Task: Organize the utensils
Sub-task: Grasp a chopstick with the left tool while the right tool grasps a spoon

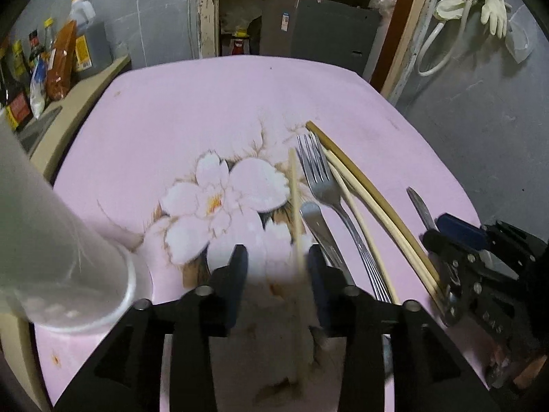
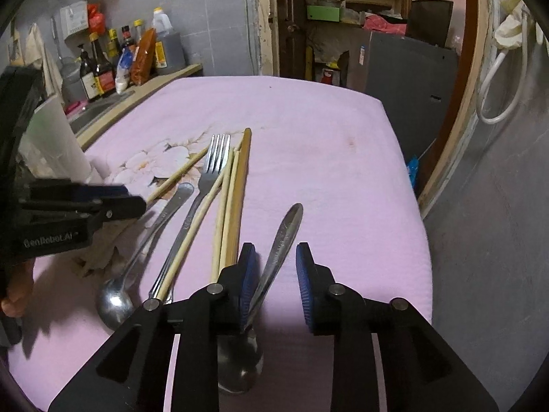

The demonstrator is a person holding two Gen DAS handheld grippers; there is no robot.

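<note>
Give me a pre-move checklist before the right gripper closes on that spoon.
1. Right gripper open: ok, the pads stand apart.
2. Spoon handle between the fingers: ok, though it lies against the left-side pad, off centre.
3. Spoon bowl free of the other utensils: ok, it lies apart from them, partly hidden under the gripper.
4. Neighbouring chopsticks outside the grasp: ok, they lie to the left of the fingers.
5. Left gripper out of the way: ok, it is open over a single chopstick, off to the left.
6. Pad height above the cloth: cannot tell.
</note>
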